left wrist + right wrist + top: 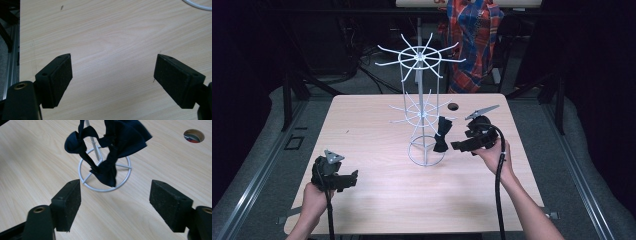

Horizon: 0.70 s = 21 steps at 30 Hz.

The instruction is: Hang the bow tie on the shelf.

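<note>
**Bow tie hangs on the rack, both grippers empty**

While the dark bow tie (441, 134) dangles from the white wire rack (420, 90), the right gripper (458, 146) sits just beside it, jaws spread and empty; left gripper (353, 176) spread too, over bare table (377, 200); no readable writing anywhere

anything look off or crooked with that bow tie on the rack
Nothing damaged. The dark fabric bow tie hangs tilted and bunched from a lower arm of the white wire rack, one end drooping over the base ring; the open right gripper is clear of it.

Rack (422, 107) mid-table; bare tabletop (377, 190) around
</note>
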Each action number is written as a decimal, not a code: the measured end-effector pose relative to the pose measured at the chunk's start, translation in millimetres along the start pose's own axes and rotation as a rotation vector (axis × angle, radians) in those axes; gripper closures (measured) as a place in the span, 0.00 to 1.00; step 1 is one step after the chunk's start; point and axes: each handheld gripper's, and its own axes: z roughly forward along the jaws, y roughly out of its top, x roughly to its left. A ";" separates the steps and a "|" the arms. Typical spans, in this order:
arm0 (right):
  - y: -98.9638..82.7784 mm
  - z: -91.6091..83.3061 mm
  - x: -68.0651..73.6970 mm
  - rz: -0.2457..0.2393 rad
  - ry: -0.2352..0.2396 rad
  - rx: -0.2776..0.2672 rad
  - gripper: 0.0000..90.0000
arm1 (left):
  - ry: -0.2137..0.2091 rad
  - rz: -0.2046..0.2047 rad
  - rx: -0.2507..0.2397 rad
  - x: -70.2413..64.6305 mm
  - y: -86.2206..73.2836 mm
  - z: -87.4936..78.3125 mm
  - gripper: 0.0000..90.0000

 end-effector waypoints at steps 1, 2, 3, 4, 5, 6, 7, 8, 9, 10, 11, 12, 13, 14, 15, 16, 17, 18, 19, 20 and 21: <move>-1.1 -1.6 0.0 -0.005 -0.003 -0.002 0.25 | -0.003 0.002 0.003 0.3 0.1 -0.3 0.17; -2.3 -3.8 0.2 -0.007 -0.005 0.002 0.24 | -0.002 0.002 0.002 0.3 0.1 -0.4 0.17; -3.5 -5.1 0.0 -0.009 -0.006 0.004 0.22 | -0.003 0.002 0.002 0.4 0.1 -0.4 0.17; -4.8 -6.6 -0.2 -0.011 -0.007 0.007 0.20 | -0.002 0.002 0.002 0.3 0.1 -0.5 0.17; -6.2 -8.1 -0.2 -0.008 -0.013 0.006 0.19 | -0.003 0.002 0.001 0.2 0.2 -0.5 0.17; -7.3 -9.7 -0.6 -0.011 -0.016 0.012 0.18 | -0.004 0.002 0.002 0.1 0.2 -0.6 0.17; -8.4 -11.1 -1.1 -0.012 -0.018 0.021 0.17 | -0.004 0.002 0.000 0.0 0.2 -0.6 0.17; -9.8 -12.1 -1.7 -0.016 -0.016 0.024 0.17 | -0.004 0.001 0.000 -0.1 0.2 -0.7 0.17; -11.6 -13.1 -1.5 -0.012 -0.019 0.023 0.17 | -0.004 0.002 0.001 0.0 0.2 -0.8 0.17; -13.0 -14.6 -1.7 -0.011 -0.022 0.032 0.16 | -0.004 0.001 0.000 -0.1 0.2 -0.7 0.17; -14.9 -15.0 -1.9 -0.013 -0.030 0.028 0.16 | -0.004 0.001 0.001 -0.1 0.2 -0.7 0.17; -14.9 -15.0 -1.9 -0.013 -0.030 0.028 0.16 | -0.004 0.001 0.001 -0.1 0.2 -0.7 0.17; -16.6 -16.3 -2.4 -0.014 -0.030 0.037 0.16 | -0.003 0.001 0.000 -0.1 0.3 -0.7 0.17; -20.1 -18.4 -3.5 -0.022 -0.037 0.041 0.16 | -0.003 0.000 -0.001 -0.3 0.3 -0.9 0.17; -22.1 -19.2 -3.4 -0.016 -0.038 0.042 0.16 | -0.002 0.000 -0.002 -0.4 0.2 -0.8 0.17; -22.1 -19.2 -3.4 -0.016 -0.038 0.042 0.16 | -0.002 0.000 -0.002 -0.4 0.2 -0.8 0.17; -26.0 -21.1 -3.9 -0.016 -0.045 0.046 0.15 | -0.003 -0.001 -0.003 -0.5 0.2 -0.8 0.17; -28.1 -21.6 -4.2 -0.016 -0.050 0.047 0.15 | -0.002 -0.001 -0.003 -0.6 0.2 -0.7 0.17; -30.0 -22.8 -4.6 -0.017 -0.048 0.055 0.15 | -0.002 -0.001 -0.003 -0.6 0.2 -0.7 0.17; -31.9 -23.7 -5.2 -0.016 -0.050 0.058 0.14 | -0.002 -0.002 -0.004 -0.7 0.2 -0.6 0.17; -34.0 -24.3 -5.7 -0.011 -0.048 0.060 0.13 | -0.002 -0.001 -0.003 -0.7 0.3 -0.7 0.17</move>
